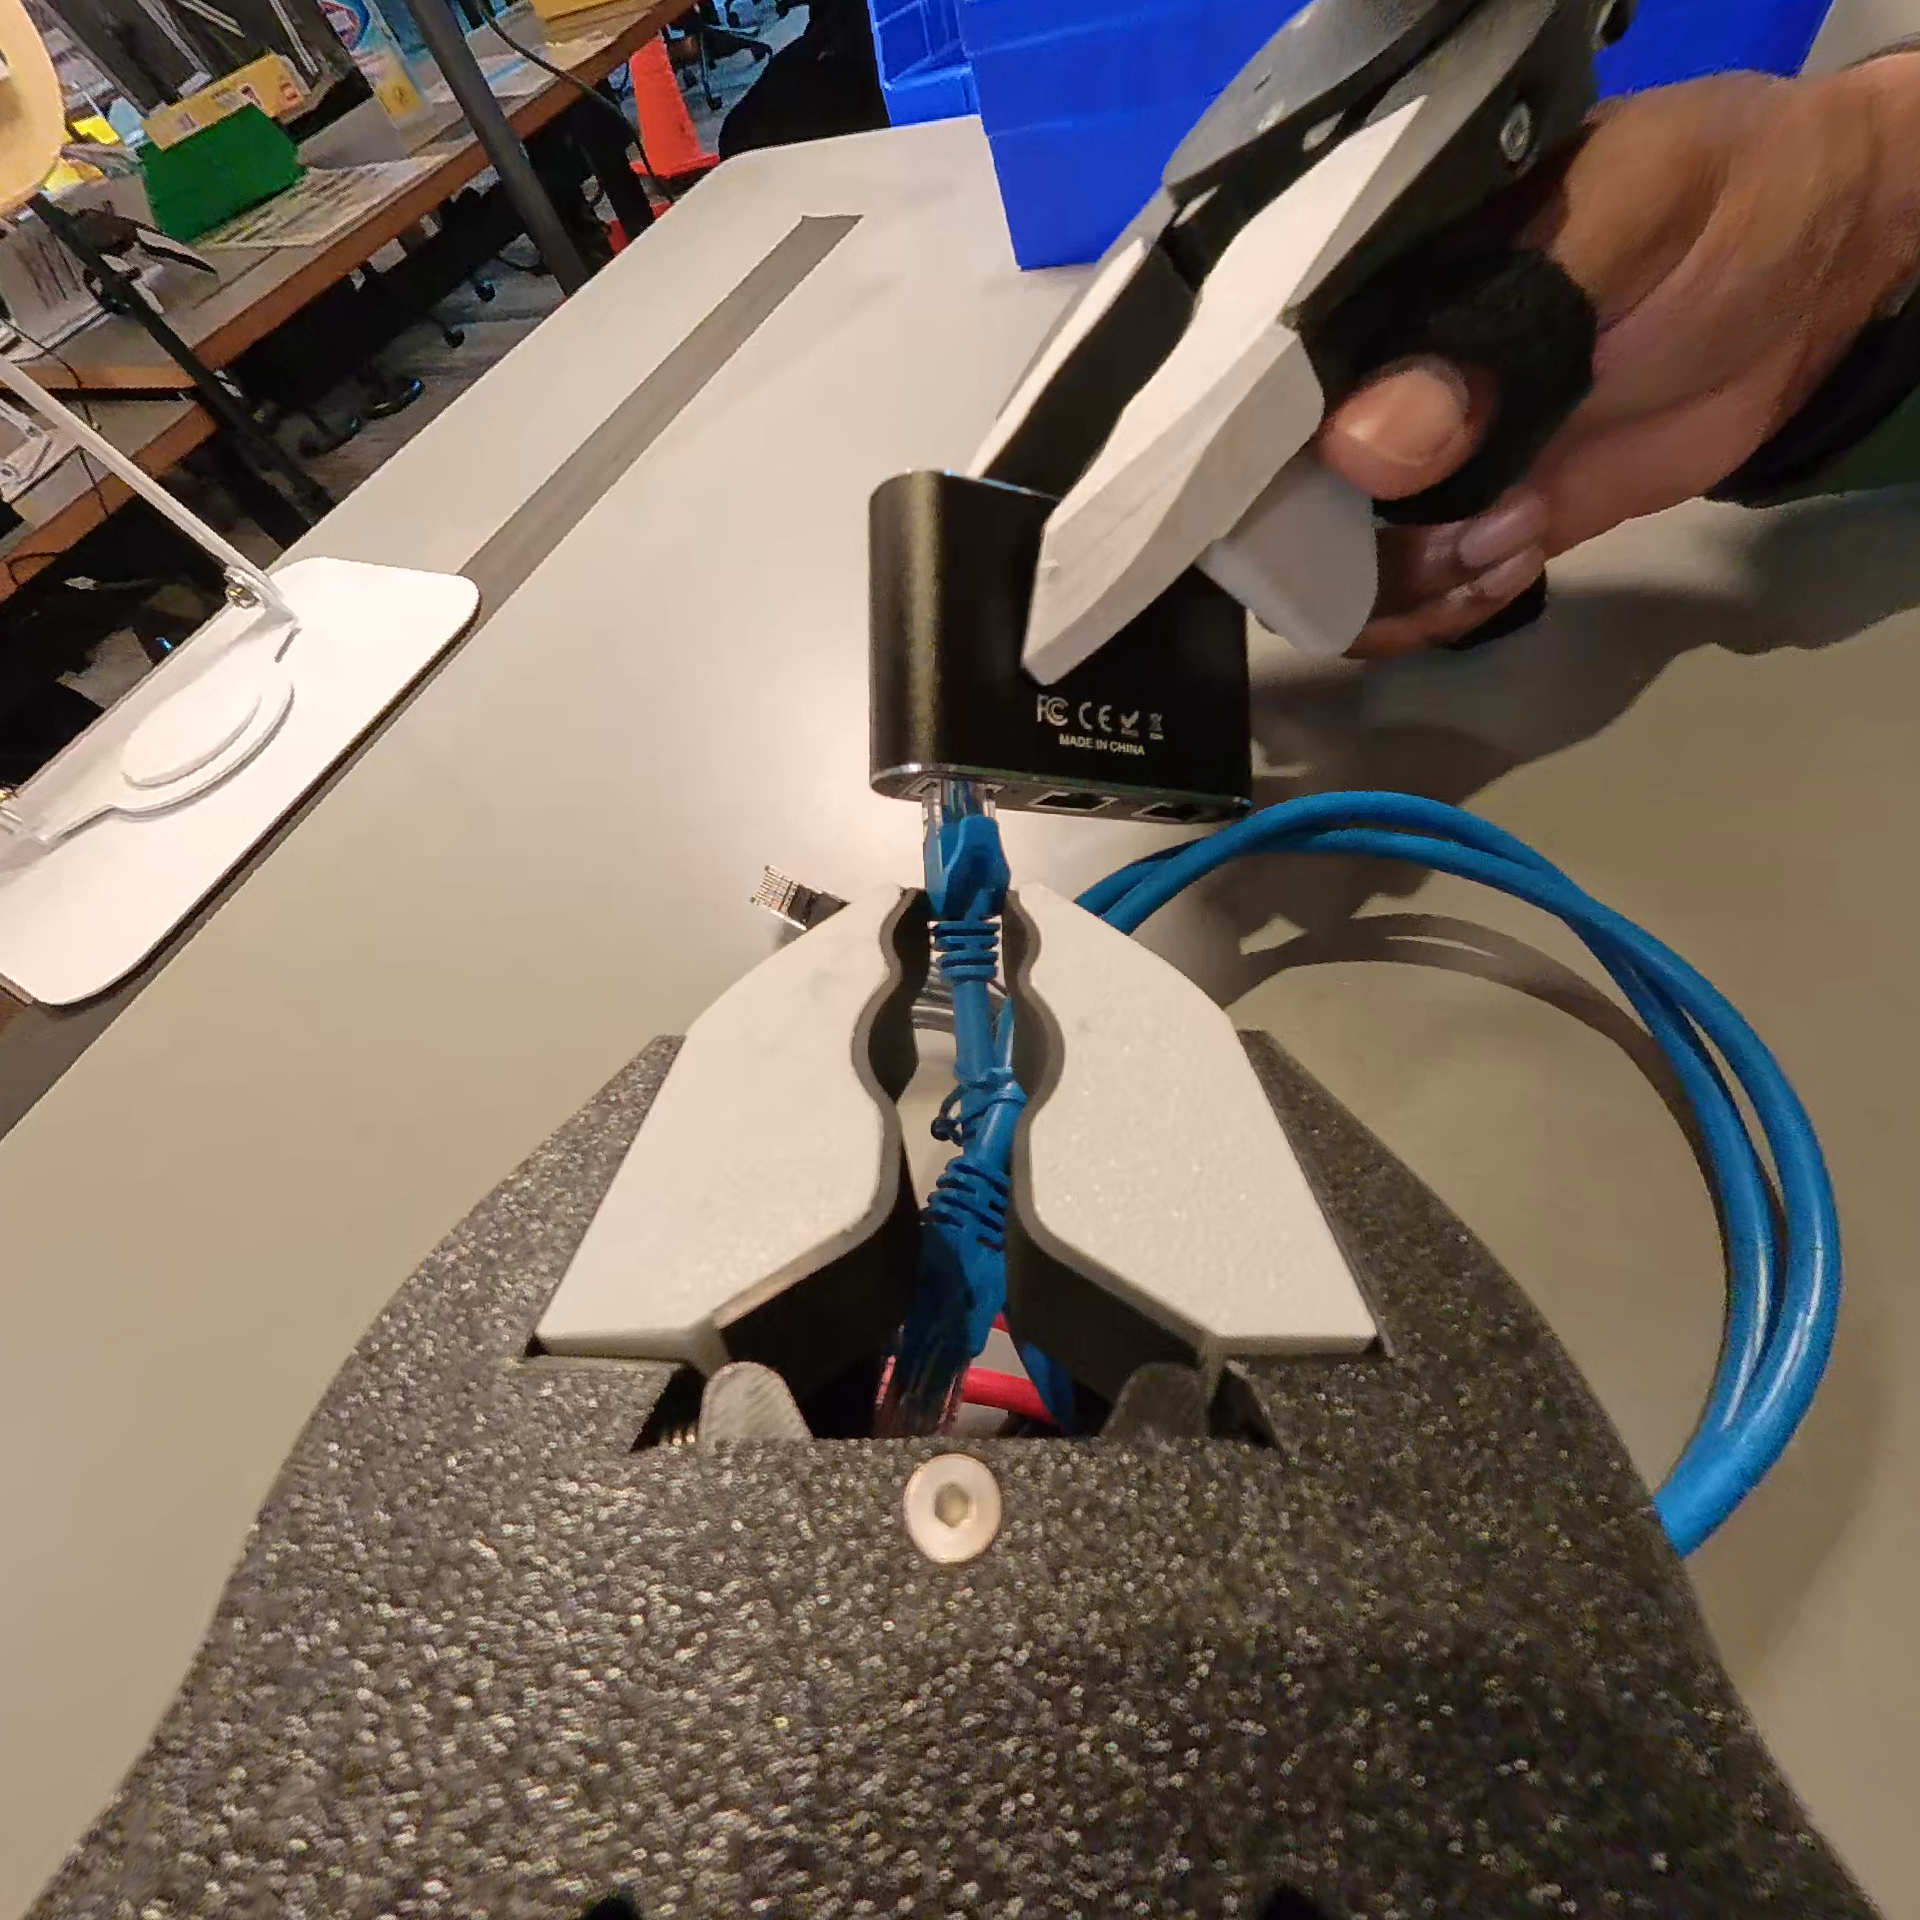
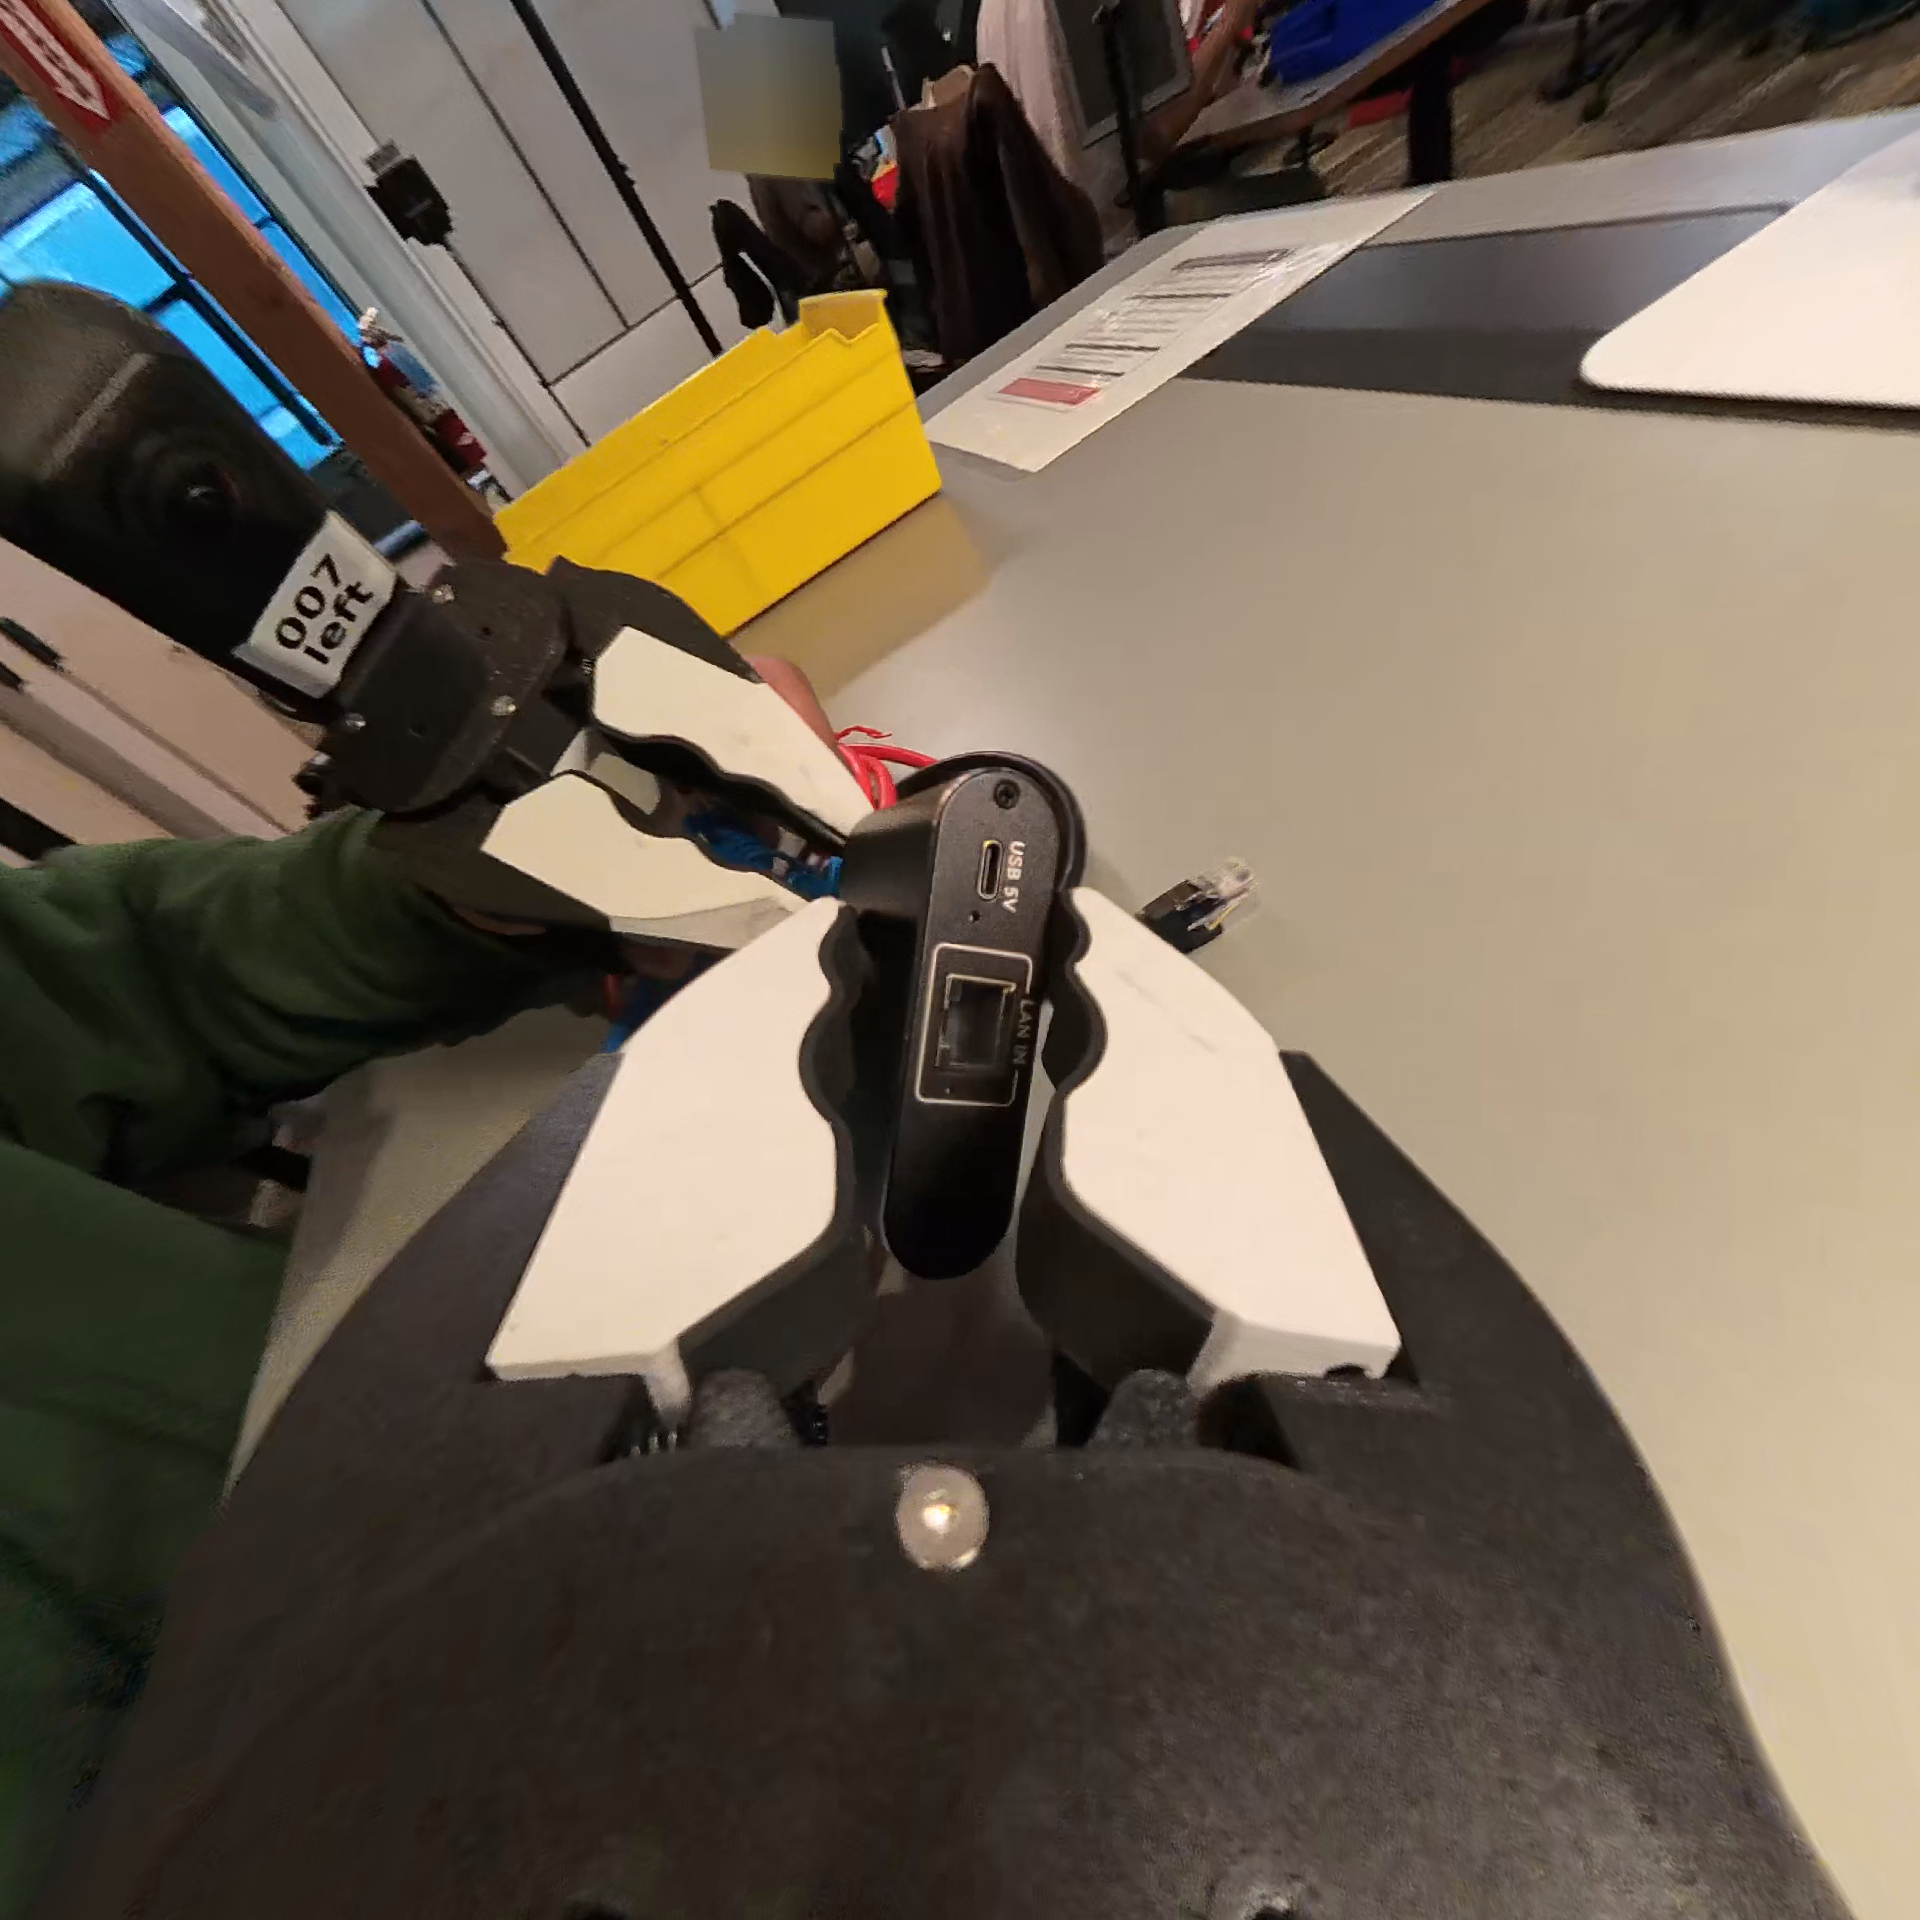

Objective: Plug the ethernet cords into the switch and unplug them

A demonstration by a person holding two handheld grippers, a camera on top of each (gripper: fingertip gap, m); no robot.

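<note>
One blue ethernet cord at the switch's end port, plug at the port mouth; full seating can't be confirmed.

Nearest, left gripper (image 1: 961, 925) is clenched on the blue ethernet cord (image 1: 971, 997) just behind its plug (image 1: 961, 842), which meets the end port at 9 o'clock on the black switch (image 1: 1049, 665). Two neighbouring ports (image 1: 1122, 805) toward 3 o'clock are empty. Cord slack loops on the grey table (image 1: 623, 623) at 3 o'clock. Right gripper (image 1: 1049, 582) grasps the switch by its flat sides, holding it above the table. A second loose plug (image 1: 784, 891) lies on the table at 10 o'clock of the fingertips, unconnected. Red wire (image 2: 878, 758) is visible beyond the switch; its end is hidden. Judgement: early stage. First insertion in hand, remaining cords and all unplugging left.
</note>
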